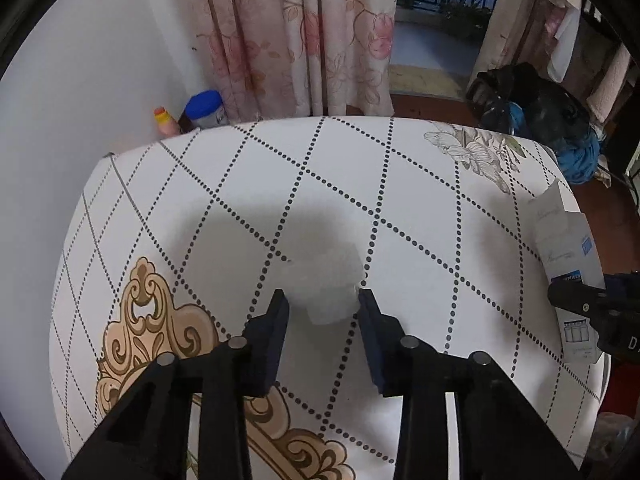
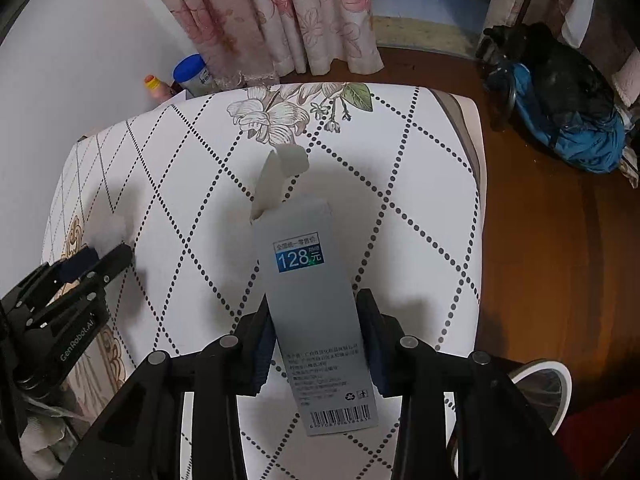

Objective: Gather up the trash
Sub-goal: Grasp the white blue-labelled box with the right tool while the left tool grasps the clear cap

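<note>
Pinching a grey carton (image 2: 310,292) in the right tool (image 2: 318,312) above the tabletop (image 2: 420,184), clamping the left tool (image 1: 323,300) on a crumpled white wad (image 1: 326,286) over there too.

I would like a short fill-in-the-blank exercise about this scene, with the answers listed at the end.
1. The right gripper holds a grey ____ with a barcode on it.
2. The blue price label on it shows the number ____.
3. The left gripper has a crumpled white tissue ____ its two fingers.
4. The jar beside the curtain has a ____ lid.

Answers: box; 128; between; blue
</note>
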A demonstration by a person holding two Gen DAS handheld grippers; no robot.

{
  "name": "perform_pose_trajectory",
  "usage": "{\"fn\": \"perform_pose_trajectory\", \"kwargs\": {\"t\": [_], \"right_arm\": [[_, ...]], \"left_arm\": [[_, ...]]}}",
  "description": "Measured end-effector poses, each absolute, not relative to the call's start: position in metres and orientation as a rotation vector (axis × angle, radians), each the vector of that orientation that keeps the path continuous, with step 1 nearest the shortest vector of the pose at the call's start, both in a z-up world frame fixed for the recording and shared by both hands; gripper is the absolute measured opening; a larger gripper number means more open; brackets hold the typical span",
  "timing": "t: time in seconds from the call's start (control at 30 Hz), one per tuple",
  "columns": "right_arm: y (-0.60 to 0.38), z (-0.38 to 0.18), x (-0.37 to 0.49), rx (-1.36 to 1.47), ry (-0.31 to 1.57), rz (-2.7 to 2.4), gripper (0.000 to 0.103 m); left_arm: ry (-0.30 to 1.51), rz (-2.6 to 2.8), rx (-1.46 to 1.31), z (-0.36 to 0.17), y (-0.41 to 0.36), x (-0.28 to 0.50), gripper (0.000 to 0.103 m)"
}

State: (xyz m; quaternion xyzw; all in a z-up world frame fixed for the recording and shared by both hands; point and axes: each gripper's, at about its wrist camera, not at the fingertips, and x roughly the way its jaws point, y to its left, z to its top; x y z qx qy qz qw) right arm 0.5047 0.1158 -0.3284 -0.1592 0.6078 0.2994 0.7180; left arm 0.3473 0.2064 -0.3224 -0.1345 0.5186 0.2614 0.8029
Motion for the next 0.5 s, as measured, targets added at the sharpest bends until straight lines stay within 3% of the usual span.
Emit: {"fn": "perform_pose_trajectory", "kwargs": {"t": [0.5], "right_arm": [[0.078, -0.277, 0.447, -0.278, 1.224, 0.668, 0.039]], "left_arm": [[0.927, 0.66, -0.216, -0.252, 0.161, 0.287, 0.03]]}}
